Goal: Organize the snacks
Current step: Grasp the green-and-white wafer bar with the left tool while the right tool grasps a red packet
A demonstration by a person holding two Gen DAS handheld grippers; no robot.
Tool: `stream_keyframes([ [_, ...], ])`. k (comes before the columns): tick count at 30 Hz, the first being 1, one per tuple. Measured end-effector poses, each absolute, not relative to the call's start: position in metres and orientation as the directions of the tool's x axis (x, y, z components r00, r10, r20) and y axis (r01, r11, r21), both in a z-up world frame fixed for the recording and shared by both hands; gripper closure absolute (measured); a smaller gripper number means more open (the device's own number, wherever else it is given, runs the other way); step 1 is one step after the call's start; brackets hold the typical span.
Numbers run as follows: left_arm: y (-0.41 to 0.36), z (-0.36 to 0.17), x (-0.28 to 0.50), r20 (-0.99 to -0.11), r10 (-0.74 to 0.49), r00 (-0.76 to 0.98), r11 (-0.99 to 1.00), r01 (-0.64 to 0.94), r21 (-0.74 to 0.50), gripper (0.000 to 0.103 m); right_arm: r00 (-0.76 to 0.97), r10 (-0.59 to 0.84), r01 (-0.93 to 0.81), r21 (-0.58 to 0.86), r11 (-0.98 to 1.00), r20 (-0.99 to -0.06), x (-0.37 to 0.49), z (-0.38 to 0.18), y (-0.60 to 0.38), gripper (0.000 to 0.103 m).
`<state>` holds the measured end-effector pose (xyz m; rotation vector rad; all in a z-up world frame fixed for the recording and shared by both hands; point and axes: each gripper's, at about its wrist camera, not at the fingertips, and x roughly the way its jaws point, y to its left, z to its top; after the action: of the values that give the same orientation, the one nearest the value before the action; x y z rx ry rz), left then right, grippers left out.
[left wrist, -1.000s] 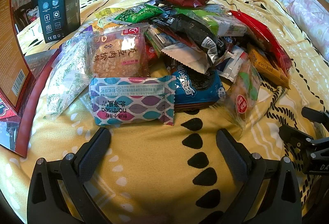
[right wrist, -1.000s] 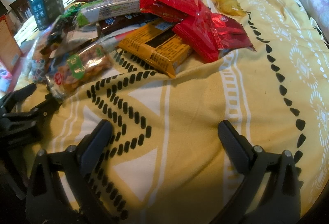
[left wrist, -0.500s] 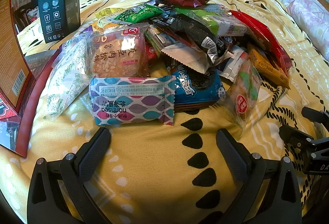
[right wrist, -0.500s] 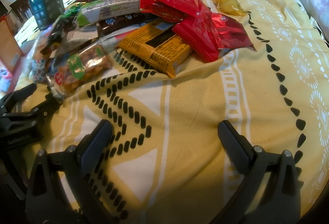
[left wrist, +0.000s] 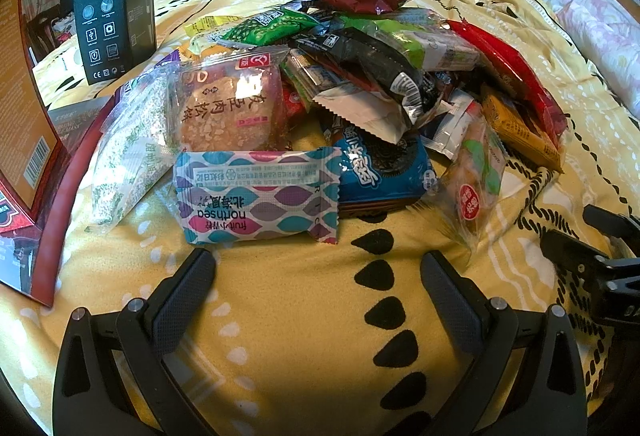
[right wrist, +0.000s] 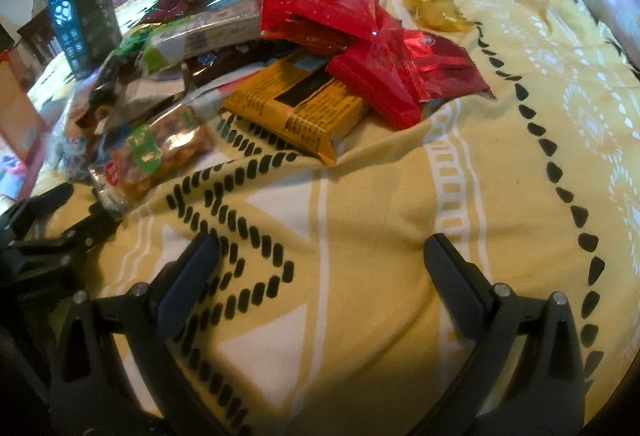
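The snack pile (left wrist: 360, 83) lies heaped on a yellow patterned bedspread (left wrist: 304, 336). In the left wrist view, a brown carton (left wrist: 20, 115) stands at the far left edge, and a black box (left wrist: 114, 3) stands upright behind it, clear of the pile. Next comes a clear bag of pale green bits (left wrist: 128, 151), leaning against a clear-wrapped round cake (left wrist: 232, 107). In front of the cake lies a pastel leaf-pattern packet (left wrist: 258, 195), just beyond the left finger of the left gripper (left wrist: 318, 264). Its jaws are spread wide and hold nothing. To the right of the pastel packet, touching it, lies a blue cookie pack (left wrist: 384, 171), then a clear peanut bag (left wrist: 476, 179), an orange bar (left wrist: 520, 131) and a long red packet (left wrist: 508, 67). The right gripper (right wrist: 322, 246) is likewise spread wide and empty (only bare bedspread lies between its fingers). In the right wrist view, the peanut bag sits at the left, the orange bar at the centre, and several red packets (right wrist: 360, 47) overlap just beyond it. A small yellow wrapped item (right wrist: 434, 5), possibly a candy, lies apart at the upper right; this view is too blurred to read labels.
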<state>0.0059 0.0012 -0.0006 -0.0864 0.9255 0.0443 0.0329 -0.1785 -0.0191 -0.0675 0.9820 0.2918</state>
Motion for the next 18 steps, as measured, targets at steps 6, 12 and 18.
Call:
stream_keyframes([
  [6,0.004,0.0,0.002,-0.792,-0.016,0.611,0.995,-0.07,-0.074,0.0,0.453,0.396,-0.251,0.312,0.916,-0.799,0.037,0.005,-0.207,0.008],
  [12,0.006,0.001,0.0,-0.791,-0.02,0.612,0.995,-0.067,-0.077,0.0,0.525,0.505,-0.288,0.415,0.863,-0.685,0.107,0.049,-0.217,0.009],
  [18,0.011,0.005,-0.004,-0.79,-0.052,0.611,0.994,-0.048,-0.103,0.0,0.462,0.524,-0.21,0.486,0.849,-0.715,0.219,0.022,-0.21,0.012],
])
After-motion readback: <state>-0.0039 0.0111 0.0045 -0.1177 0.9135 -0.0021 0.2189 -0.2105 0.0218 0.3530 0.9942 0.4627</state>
